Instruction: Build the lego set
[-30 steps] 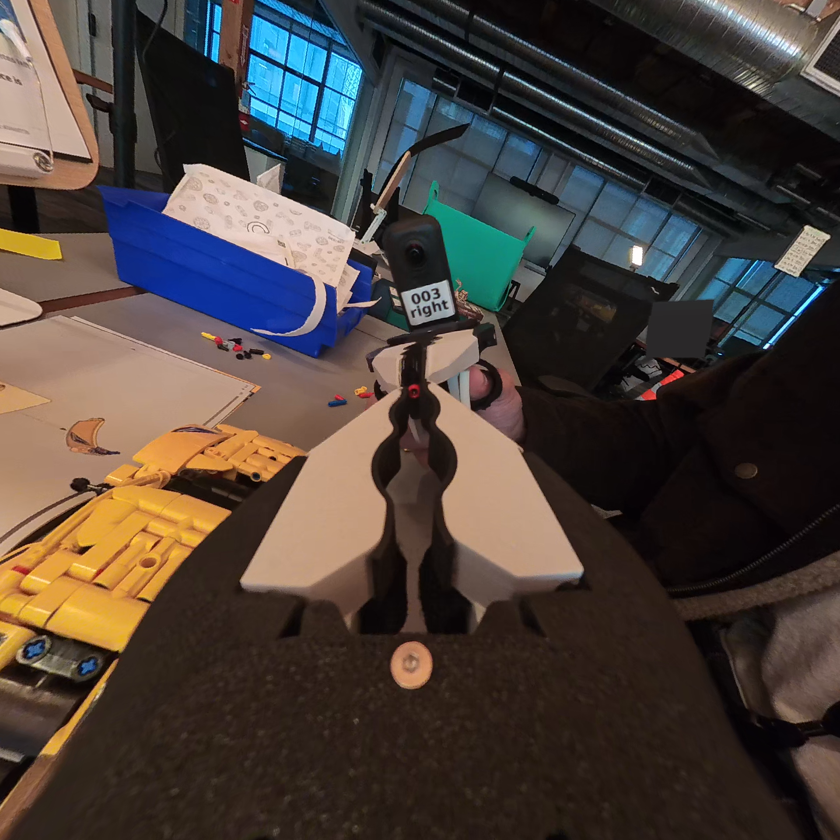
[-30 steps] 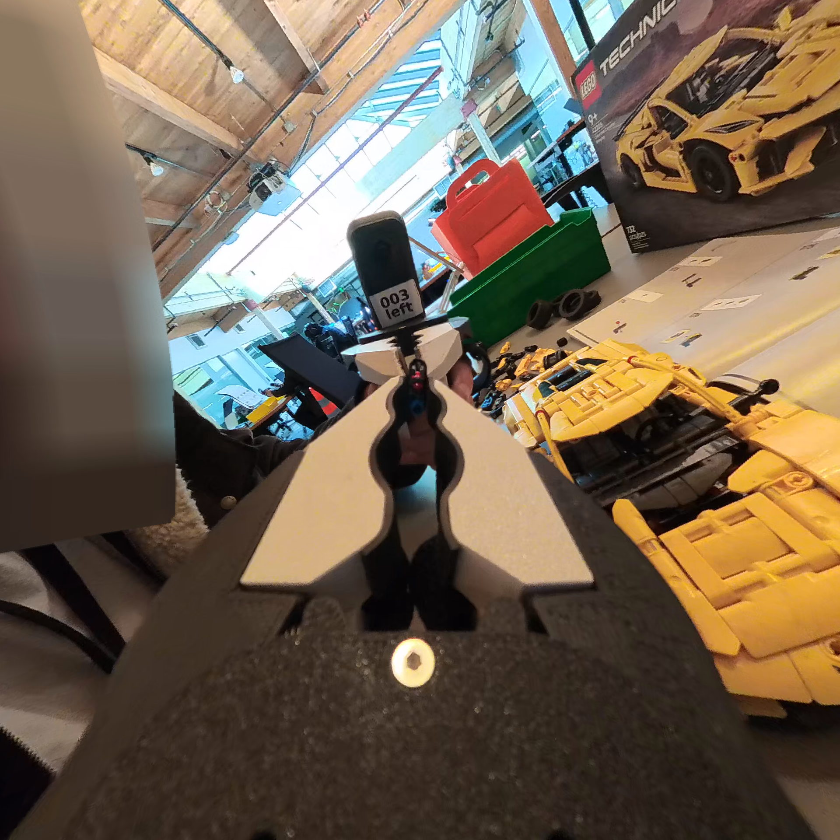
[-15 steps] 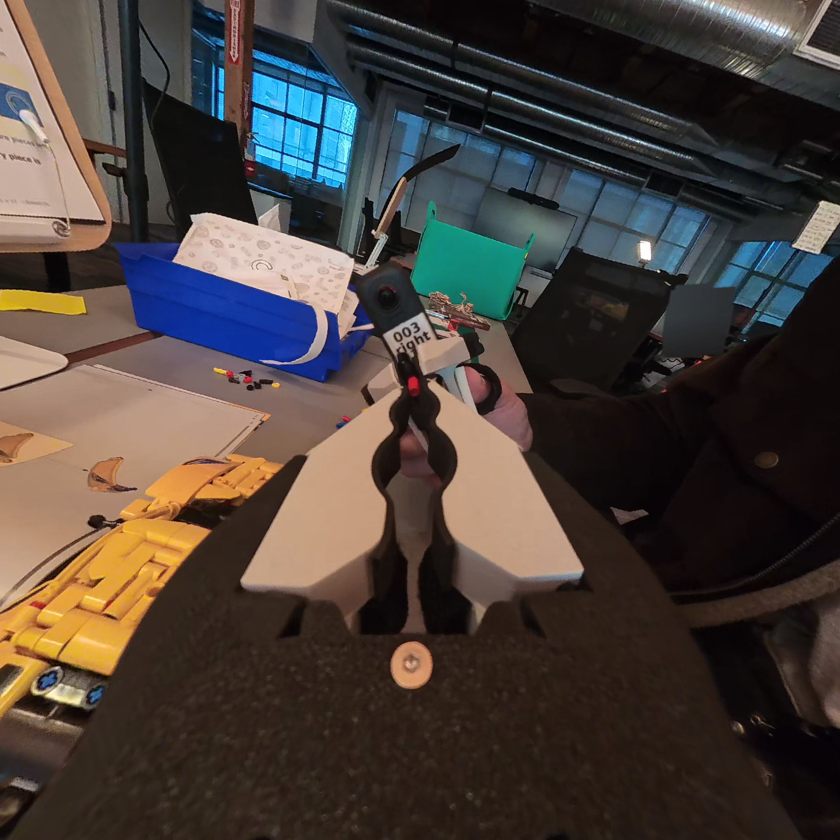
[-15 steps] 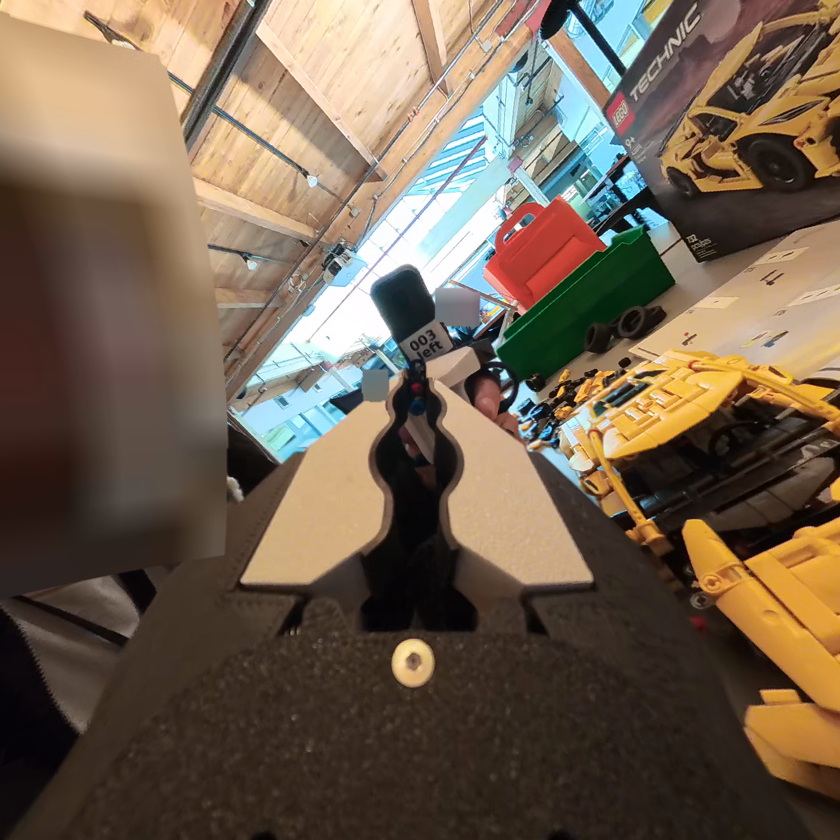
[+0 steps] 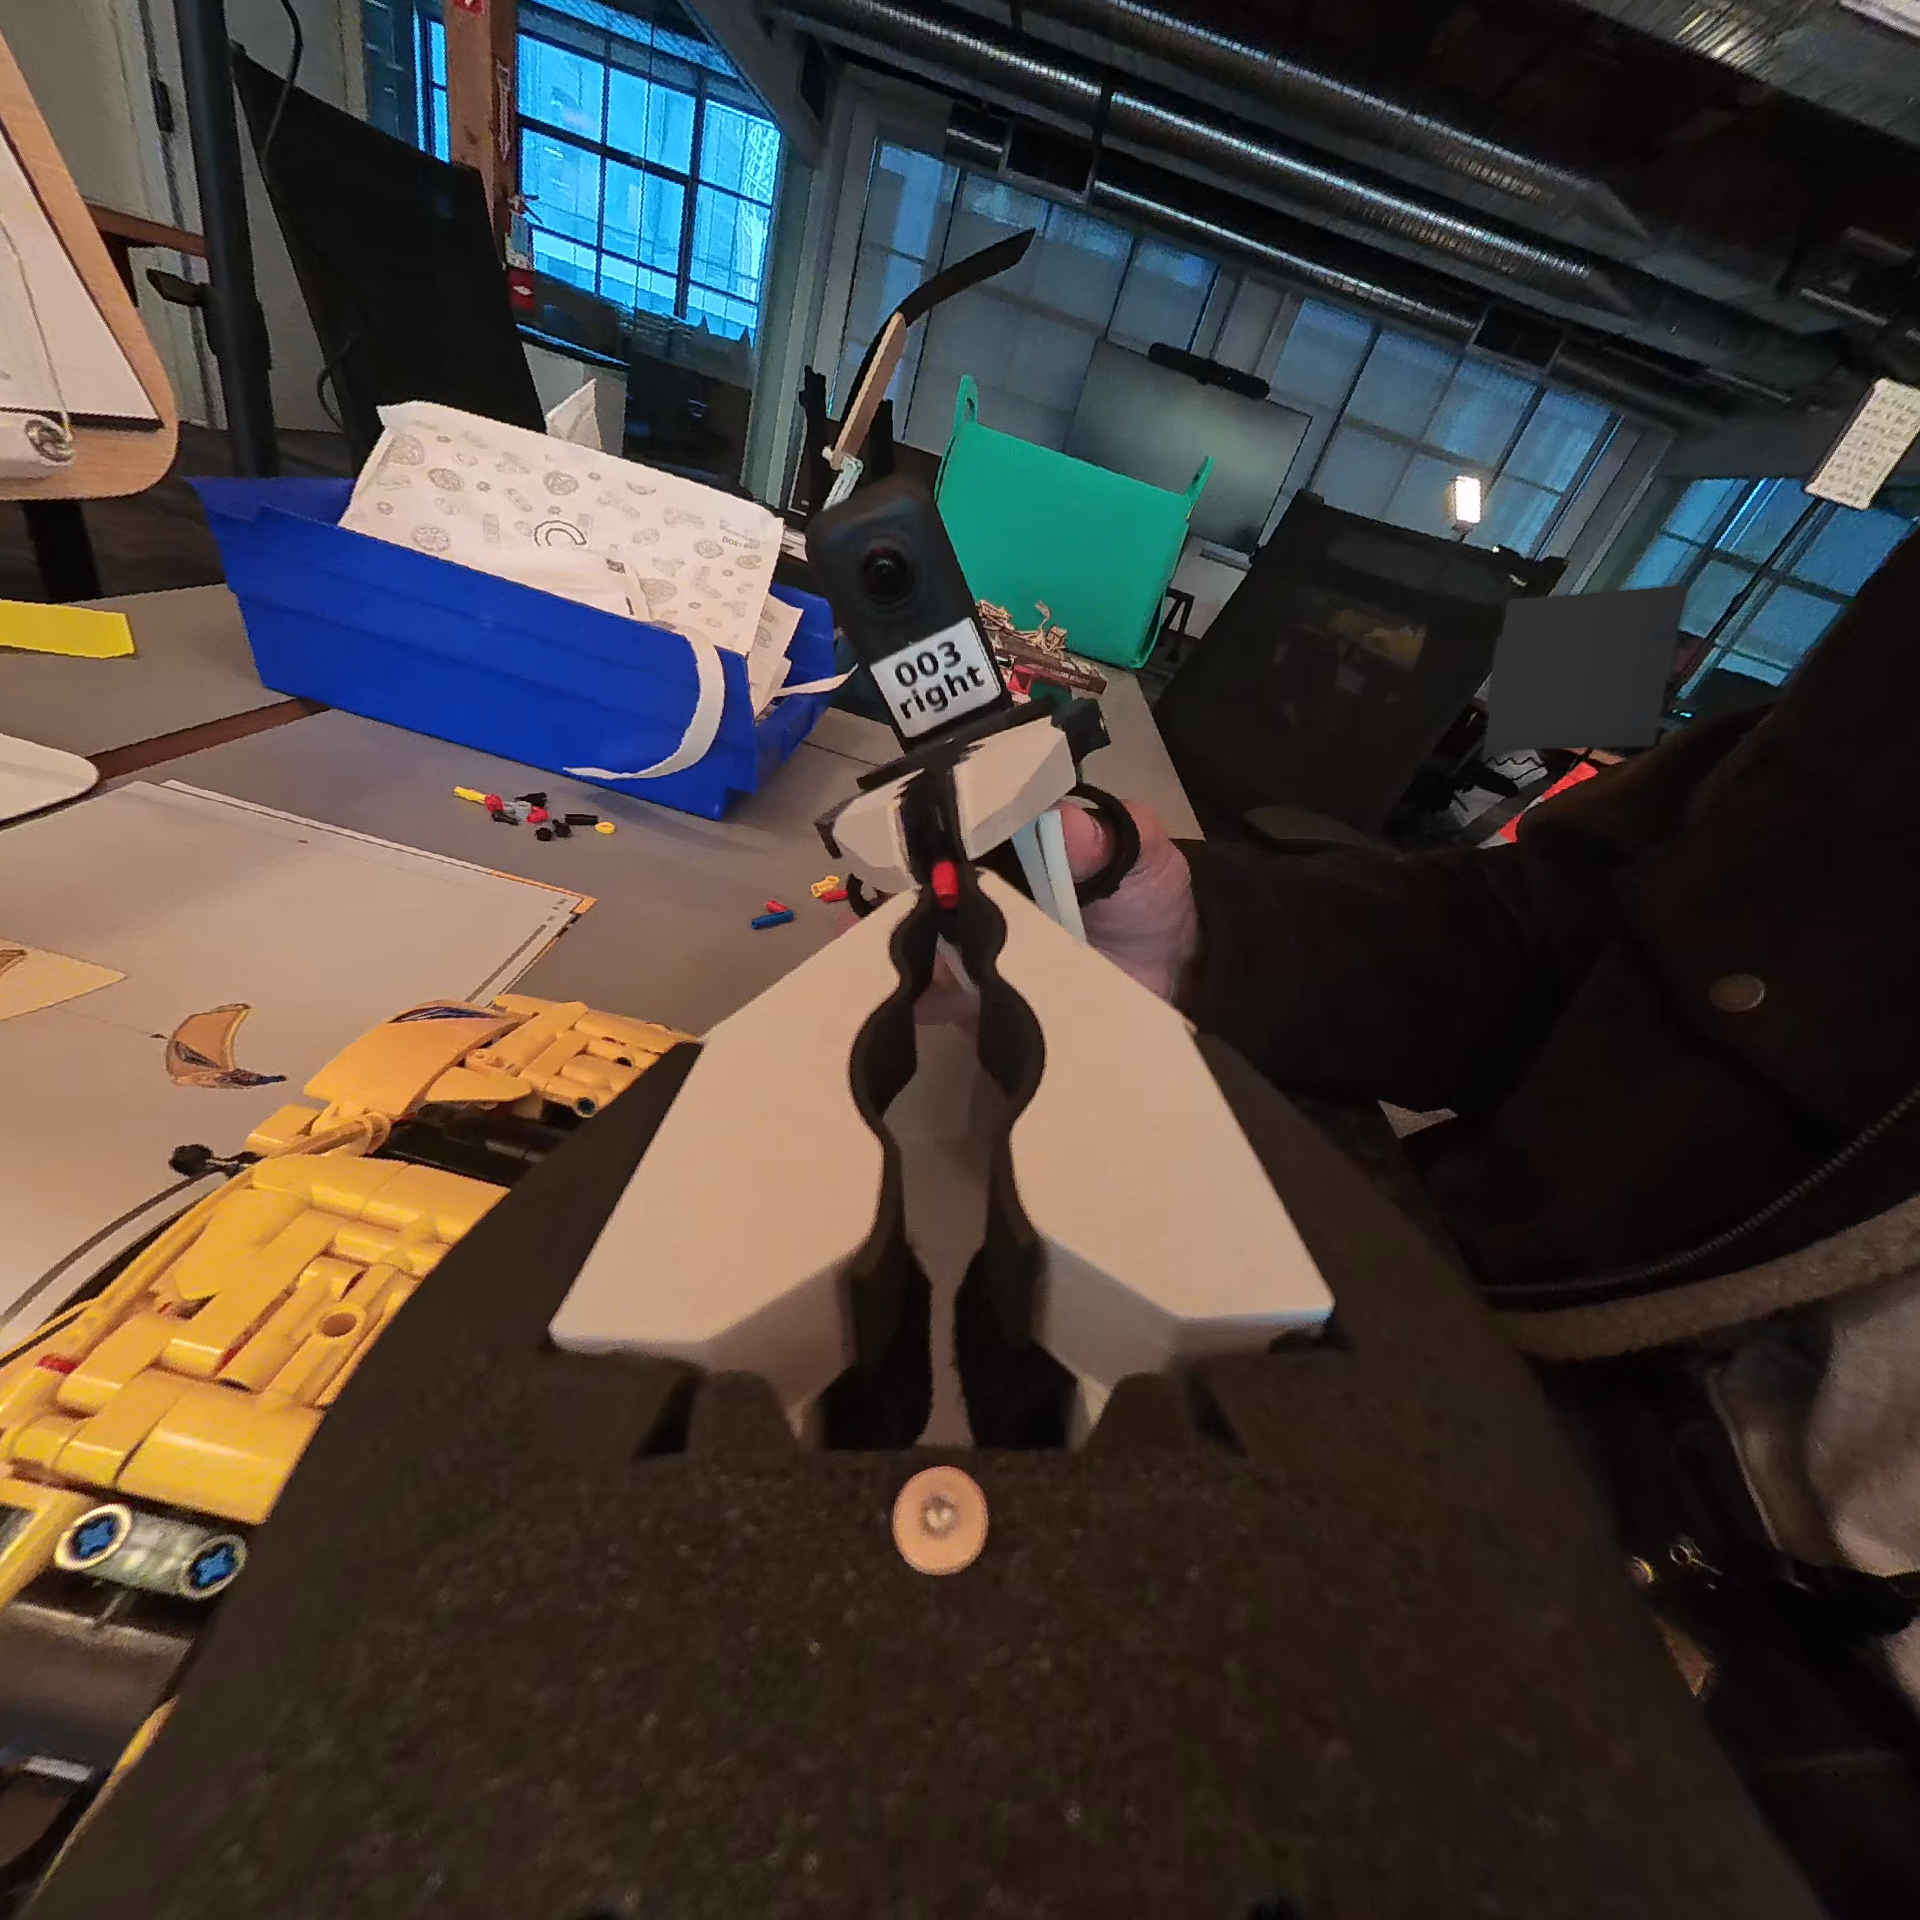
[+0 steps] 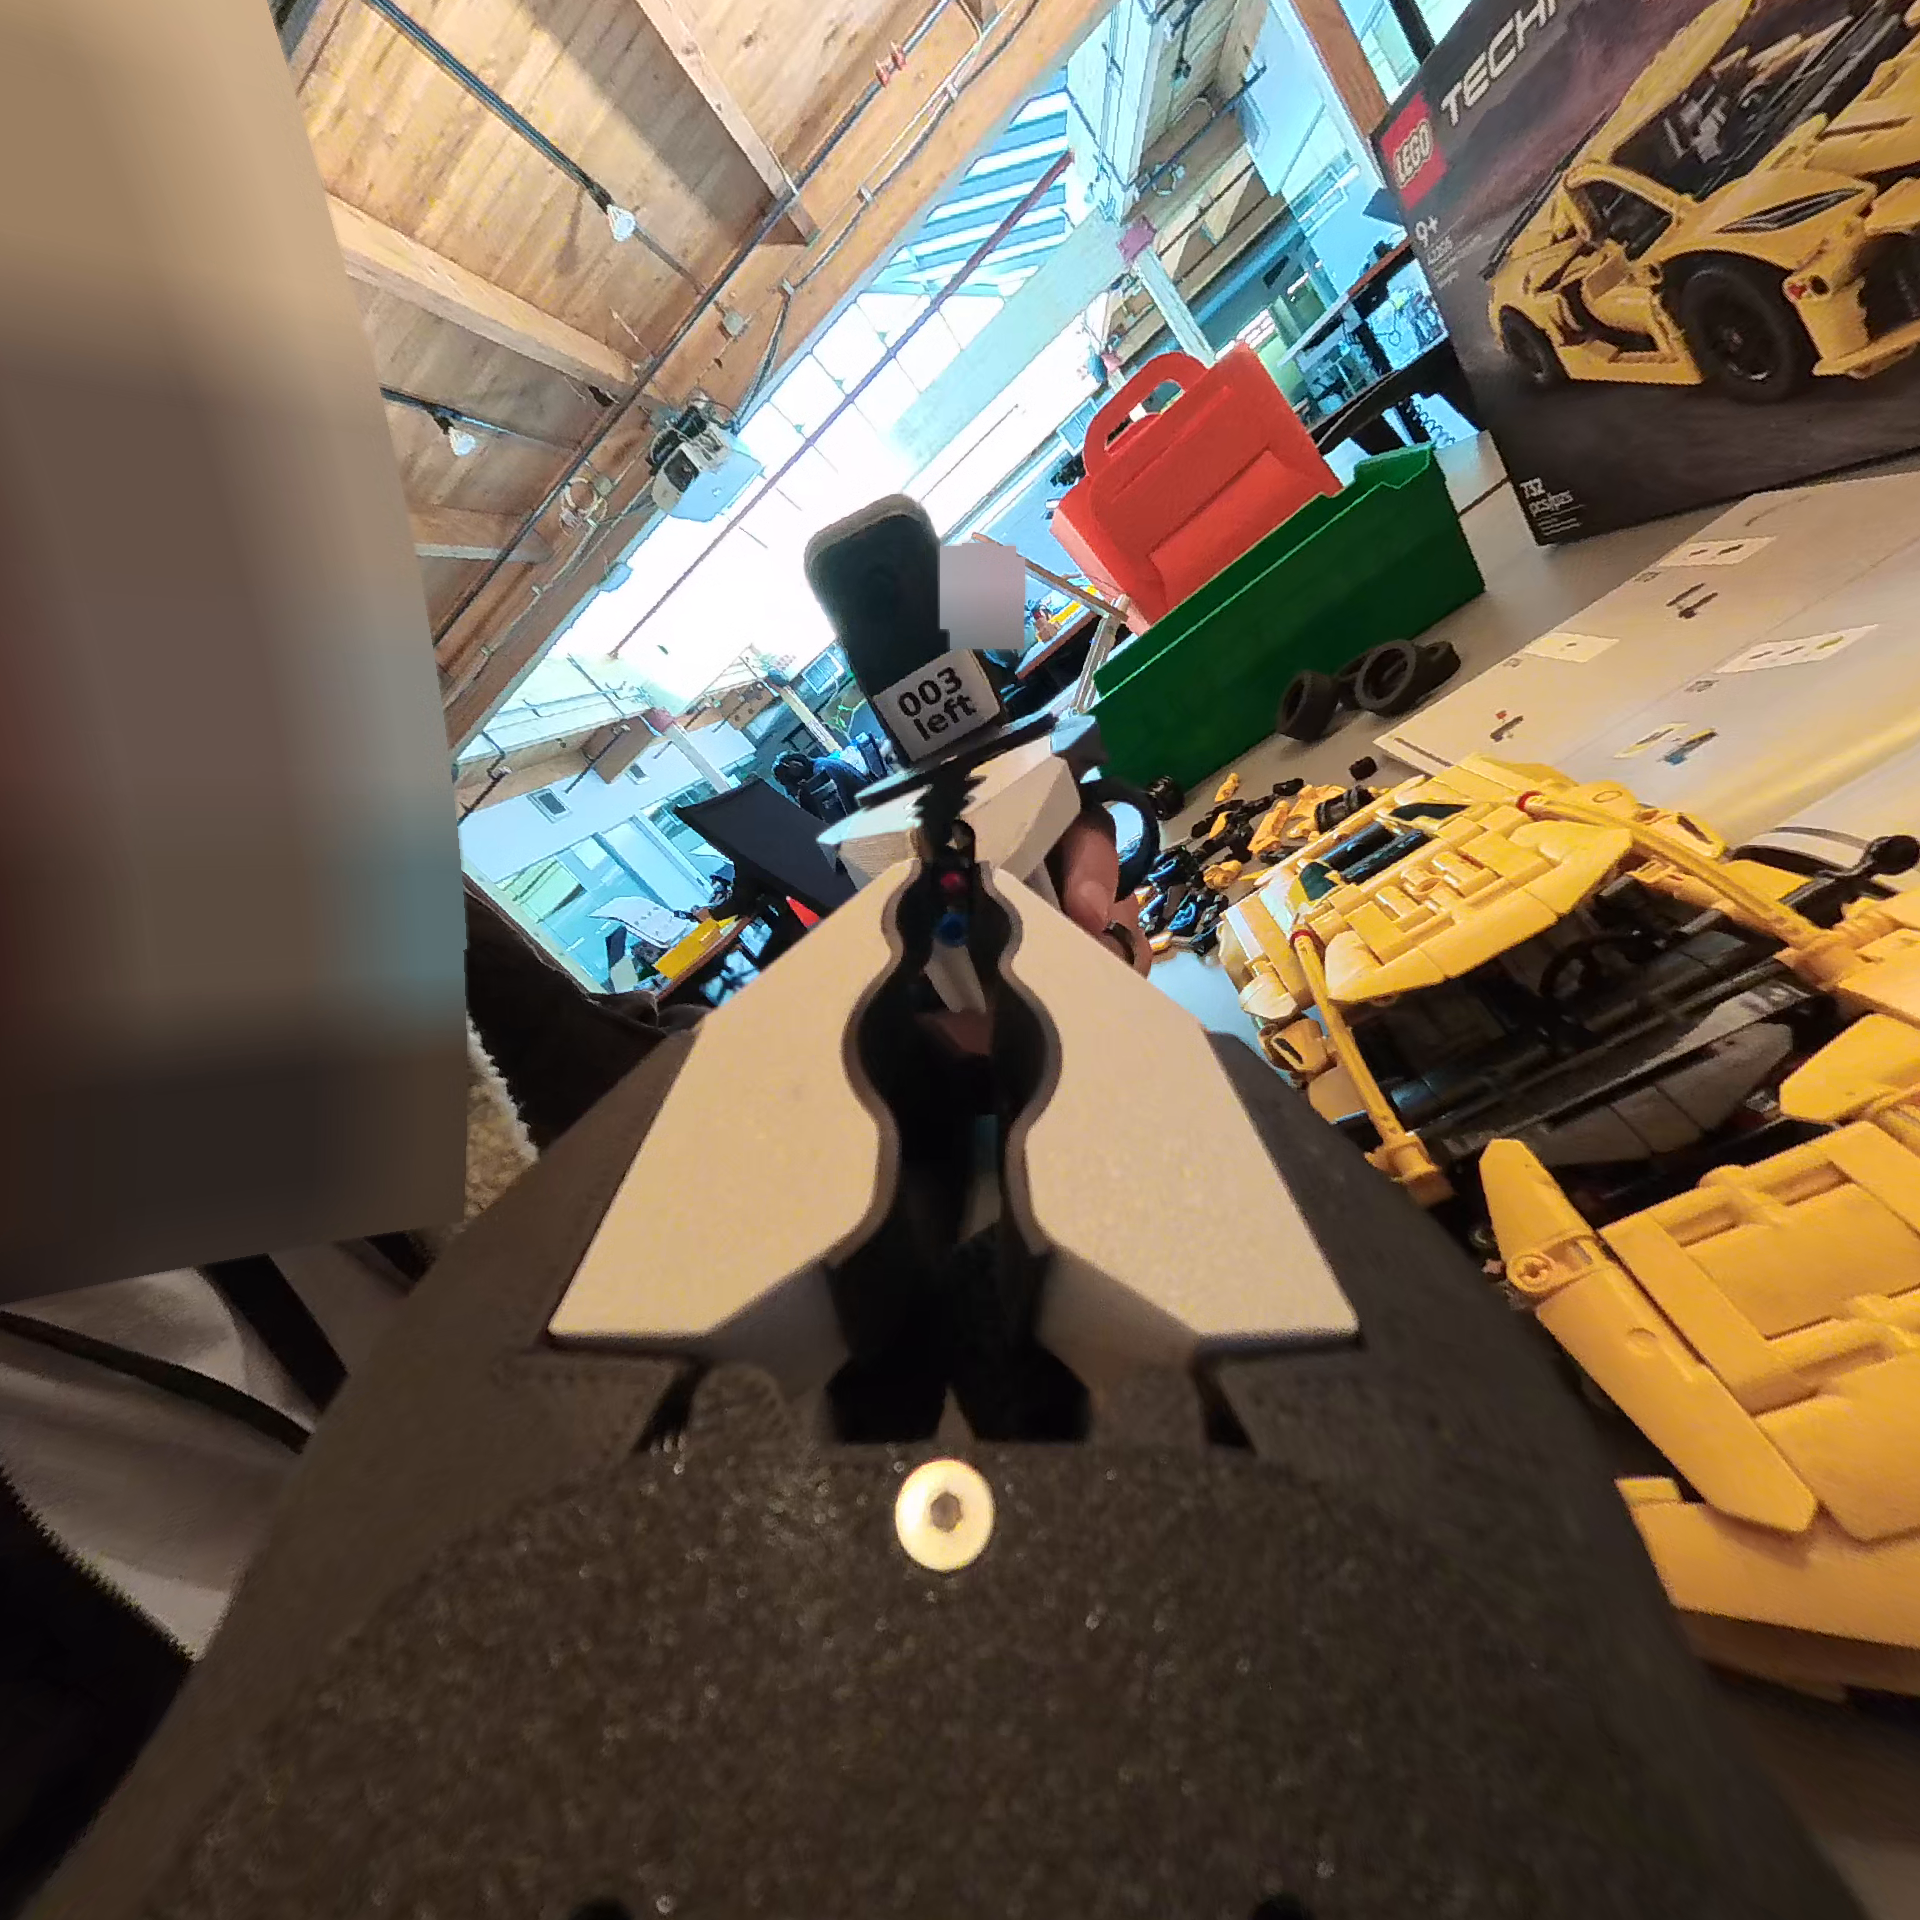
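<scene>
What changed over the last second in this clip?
Little. Both hand-held grippers tipped up at the halfway frame, then settled back. The left hand-held gripper and right hand-held gripper stay shut tip to tip on small pins: a red pin, a blue pin. The yellow Lego car is untouched.

Blue daylight is coming through tall gridded windows (image 5: 644, 197) at the far wall, beneath dark pipes and ducts (image 5: 1299, 114) running along the ceiling. A grey worktop (image 5: 665, 935) is stretching toward a black office chair (image 5: 1340, 665). In the right wrist view, a timber ceiling with beams (image 6: 582, 208) is slanting overhead, and bright skylights (image 6: 831, 416) are washing the hall in white light.
</scene>
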`<action>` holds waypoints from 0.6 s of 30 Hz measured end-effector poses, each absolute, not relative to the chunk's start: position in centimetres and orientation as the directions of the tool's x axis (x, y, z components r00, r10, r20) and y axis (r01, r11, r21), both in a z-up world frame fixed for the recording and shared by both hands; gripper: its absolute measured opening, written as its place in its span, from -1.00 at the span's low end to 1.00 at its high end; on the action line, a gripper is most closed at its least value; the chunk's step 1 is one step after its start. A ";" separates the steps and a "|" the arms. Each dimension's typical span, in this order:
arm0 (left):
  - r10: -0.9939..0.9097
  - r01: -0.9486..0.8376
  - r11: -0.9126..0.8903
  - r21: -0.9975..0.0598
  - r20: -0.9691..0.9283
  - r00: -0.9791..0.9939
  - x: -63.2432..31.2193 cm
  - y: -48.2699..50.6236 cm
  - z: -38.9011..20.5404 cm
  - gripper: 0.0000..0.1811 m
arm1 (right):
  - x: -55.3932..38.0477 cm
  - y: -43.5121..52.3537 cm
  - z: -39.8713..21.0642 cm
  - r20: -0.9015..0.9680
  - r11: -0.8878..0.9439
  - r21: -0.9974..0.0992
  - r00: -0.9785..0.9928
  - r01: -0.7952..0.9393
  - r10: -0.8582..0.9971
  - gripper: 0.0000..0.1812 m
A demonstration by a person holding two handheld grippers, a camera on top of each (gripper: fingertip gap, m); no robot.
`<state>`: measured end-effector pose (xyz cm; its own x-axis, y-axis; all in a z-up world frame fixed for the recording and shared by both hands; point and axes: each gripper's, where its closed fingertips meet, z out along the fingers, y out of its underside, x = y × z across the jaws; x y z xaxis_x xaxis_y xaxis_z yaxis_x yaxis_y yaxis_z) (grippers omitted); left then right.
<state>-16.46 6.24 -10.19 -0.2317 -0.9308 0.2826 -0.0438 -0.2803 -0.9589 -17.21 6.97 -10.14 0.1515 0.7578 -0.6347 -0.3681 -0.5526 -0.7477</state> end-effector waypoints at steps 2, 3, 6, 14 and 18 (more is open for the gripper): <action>-0.930 -0.053 -0.283 -0.958 0.287 -0.228 -16.4 6.3 -10.3 -0.96 | -17.2 7.0 -10.3 -0.648 -0.566 -0.737 0.148 -0.369 0.747 -0.93; -0.931 -0.060 -0.279 -0.958 0.285 -0.227 -16.4 6.3 -10.4 -0.96 | -17.2 7.0 -10.4 -0.643 -0.562 -0.743 0.155 -0.363 0.750 -0.93; -0.919 -0.061 -0.307 -0.950 0.313 -0.240 -16.5 6.2 -10.2 -0.96 | -17.2 7.0 -10.1 -0.642 -0.563 -0.742 0.143 -0.365 0.753 -0.93; -0.912 -0.052 -0.328 -0.943 0.330 -0.243 -16.7 6.5 -9.5 -0.94 | -16.8 7.2 -9.4 -0.642 -0.552 -0.728 0.121 -0.407 0.757 -0.94; -0.911 -0.048 -0.328 -0.943 0.330 -0.247 -16.7 6.5 -9.5 -0.95 | -16.8 7.1 -9.5 -0.638 -0.550 -0.735 0.130 -0.397 0.759 -0.94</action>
<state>-16.70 6.52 -9.46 -0.2469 -0.9112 0.3298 -0.0479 -0.3284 -0.9433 -16.83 7.11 -9.50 0.1302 0.7589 -0.6381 -0.3965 -0.5500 -0.7350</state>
